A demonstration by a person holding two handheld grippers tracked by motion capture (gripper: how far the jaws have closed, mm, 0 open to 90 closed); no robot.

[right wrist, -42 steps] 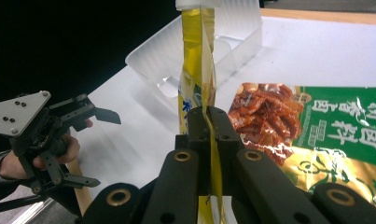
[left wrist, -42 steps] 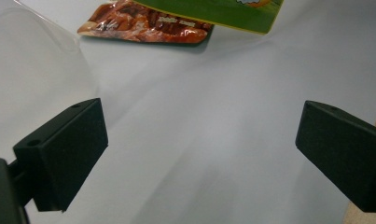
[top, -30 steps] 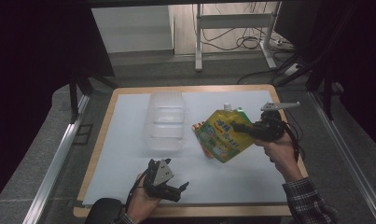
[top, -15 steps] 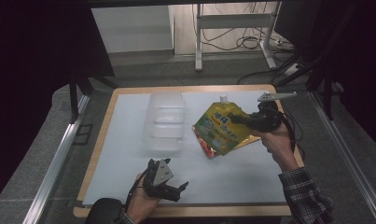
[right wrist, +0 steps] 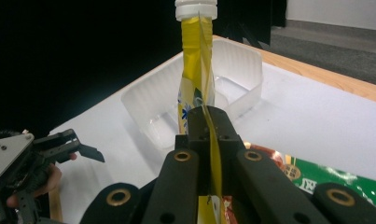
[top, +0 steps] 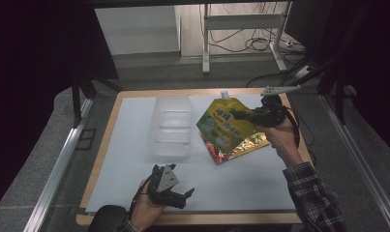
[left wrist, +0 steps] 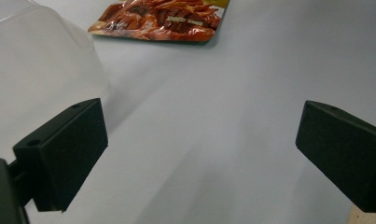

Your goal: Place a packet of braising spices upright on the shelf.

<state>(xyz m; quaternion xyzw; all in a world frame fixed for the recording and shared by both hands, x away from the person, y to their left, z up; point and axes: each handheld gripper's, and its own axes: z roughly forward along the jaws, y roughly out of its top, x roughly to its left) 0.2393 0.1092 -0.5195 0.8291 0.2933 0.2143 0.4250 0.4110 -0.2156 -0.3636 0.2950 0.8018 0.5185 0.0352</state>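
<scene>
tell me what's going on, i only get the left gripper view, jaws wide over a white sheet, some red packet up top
Observer: The right gripper is shut on a yellow pouch's edge, holding it above the table.
Operator: is that red packet free
Observer: Yes, the packet lies flat under the lifted pouch.
Operator: whats the pale thing on my left
Observer: A clear tub, with nothing in it.
</scene>
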